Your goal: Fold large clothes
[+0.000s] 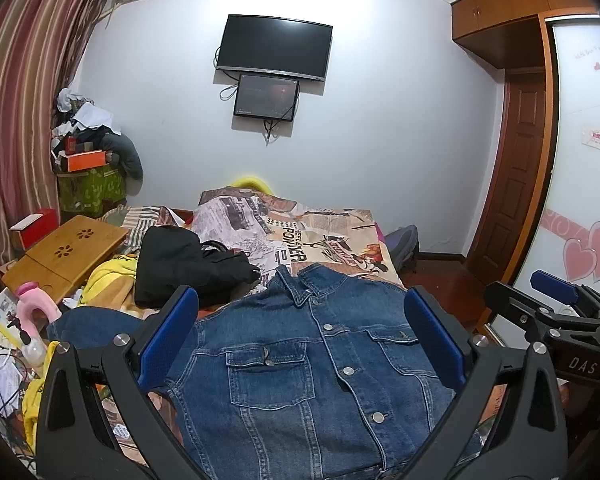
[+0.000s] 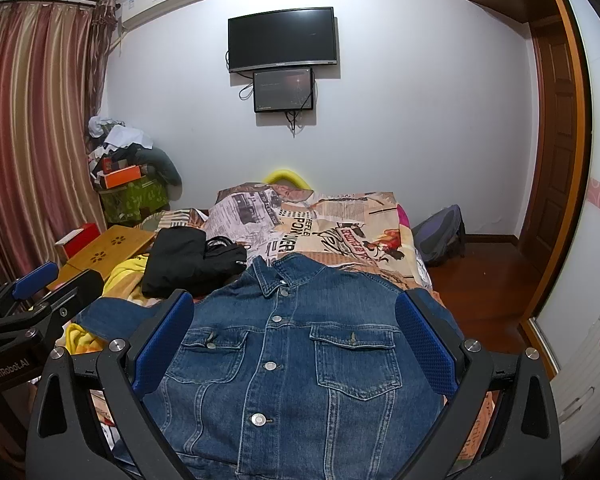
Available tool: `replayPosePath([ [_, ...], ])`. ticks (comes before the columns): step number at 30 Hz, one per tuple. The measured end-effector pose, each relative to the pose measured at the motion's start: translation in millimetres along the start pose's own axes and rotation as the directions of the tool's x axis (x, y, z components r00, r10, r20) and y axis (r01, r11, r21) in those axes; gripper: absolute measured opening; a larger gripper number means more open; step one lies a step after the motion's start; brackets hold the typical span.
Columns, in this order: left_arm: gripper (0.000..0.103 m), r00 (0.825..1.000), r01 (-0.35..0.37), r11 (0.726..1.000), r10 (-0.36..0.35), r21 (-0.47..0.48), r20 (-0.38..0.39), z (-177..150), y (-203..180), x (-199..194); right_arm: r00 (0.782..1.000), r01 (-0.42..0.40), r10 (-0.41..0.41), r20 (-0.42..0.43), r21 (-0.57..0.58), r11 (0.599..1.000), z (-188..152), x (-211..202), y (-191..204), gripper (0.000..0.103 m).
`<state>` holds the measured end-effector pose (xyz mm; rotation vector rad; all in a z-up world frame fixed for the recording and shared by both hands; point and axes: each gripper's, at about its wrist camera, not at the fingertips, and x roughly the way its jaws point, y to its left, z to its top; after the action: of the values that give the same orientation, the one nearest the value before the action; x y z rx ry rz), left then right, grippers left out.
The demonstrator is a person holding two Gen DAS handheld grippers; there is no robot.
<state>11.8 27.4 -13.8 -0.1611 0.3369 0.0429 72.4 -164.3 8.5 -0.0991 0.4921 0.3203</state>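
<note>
Both claws, left claw (image 1: 300, 332) and right claw (image 2: 296, 332), spread wide, empty, above denim jacket (image 2: 292, 360) on bed (image 2: 340, 216).

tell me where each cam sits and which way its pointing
Left wrist: on the left gripper, above the near end of the bed, looking along it to the wall TV; its own open fingers frame the denim jacket, right gripper at right edge.
Right wrist: on the right gripper, beside it, same heading; left gripper at left edge.
Shared: jacket, TV, black bag.
</note>
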Motion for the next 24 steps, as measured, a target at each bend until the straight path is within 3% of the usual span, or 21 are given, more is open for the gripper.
replayPosePath([
  [9, 0.103, 1.0, -0.025, 1.0, 0.025, -0.009, 0.0, 3, 17, 12, 1.0, 0.006, -0.005, -0.022, 0.007, 1.0, 1, 9, -2, 0.1],
  [15, 0.103, 0.995, -0.099, 0.994, 0.099, -0.056, -0.003, 9, 55, 29, 0.999, 0.028, -0.028, -0.043, 0.016, 0.999, 2, 23, -5, 0.1],
  [18, 0.103, 0.986, -0.165, 0.983, 0.164, -0.084, -0.02, 9, 86, 42, 0.997, 0.043, -0.041, -0.059, 0.021, 0.999, 4, 33, -8, 0.1],
  [24, 0.103, 0.951, -0.306, 0.944, 0.298, -0.126, -0.084, 3, 154, 72, 0.992, 0.08, -0.076, -0.104, 0.032, 0.996, 4, 60, -15, 0.1],
])
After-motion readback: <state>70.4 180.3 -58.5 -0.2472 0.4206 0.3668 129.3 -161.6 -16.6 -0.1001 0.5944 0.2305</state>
